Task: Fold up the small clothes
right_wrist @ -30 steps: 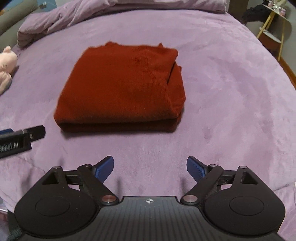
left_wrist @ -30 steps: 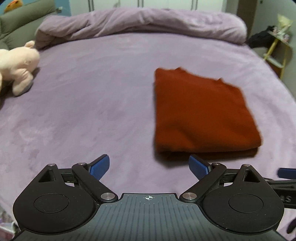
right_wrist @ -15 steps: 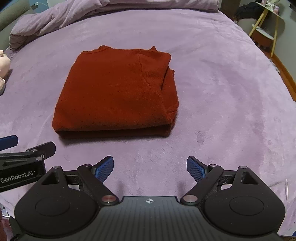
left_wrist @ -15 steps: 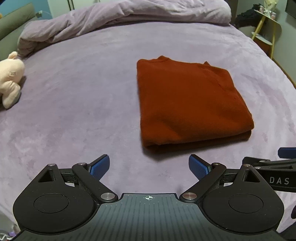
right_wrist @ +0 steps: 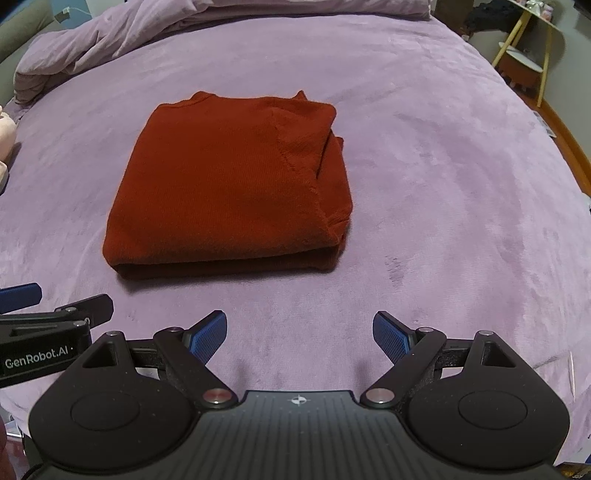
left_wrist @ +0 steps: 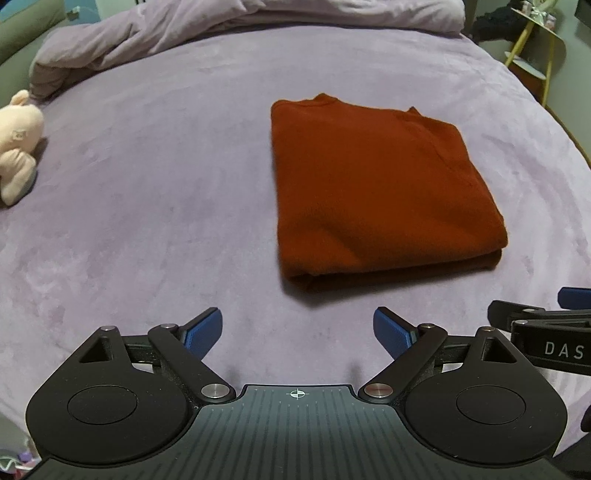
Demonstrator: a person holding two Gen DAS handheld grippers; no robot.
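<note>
Lying far to the left, a pink soft toy (left_wrist: pixel 16 147) sits on the purple bed cover (left_wrist: pixel 147 184). Behind it, at the back of the bed, a purple blanket (left_wrist: pixel 221 22) is bunched up in a long heap.

Next comes the left gripper (left_wrist: pixel 297 330). Its two blue fingertips (left_wrist: pixel 205 330) are spread wide apart. Nothing is between them, only the bed cover below. It holds nothing and touches nothing. It hangs near the front edge of the red top (left_wrist: pixel 373 192), but they are apart.

The red top is folded into a neat, thick square. It lies flat on the bed cover, in the middle of the bed. In the left wrist view it sits ahead and a little to the right of the claw. In the right wrist view the red top (right_wrist: pixel 229 184) sits ahead and a little to the left. Its right side shows some loose layers of cloth that do not line up.

Then comes the right gripper (right_wrist: pixel 299 332). Its blue fingertips (right_wrist: pixel 389 332) are also spread wide, and it grips nothing. It is near the front edge of the top without touching it. Both claws are side by side, and each one peeks into the edge of the other's view.

Far to the right, past the bed, stands a small yellow table (right_wrist: pixel 528 55) with thin legs. Something dark (right_wrist: pixel 487 14) is piled near it, but it is too blurry to make out.
</note>
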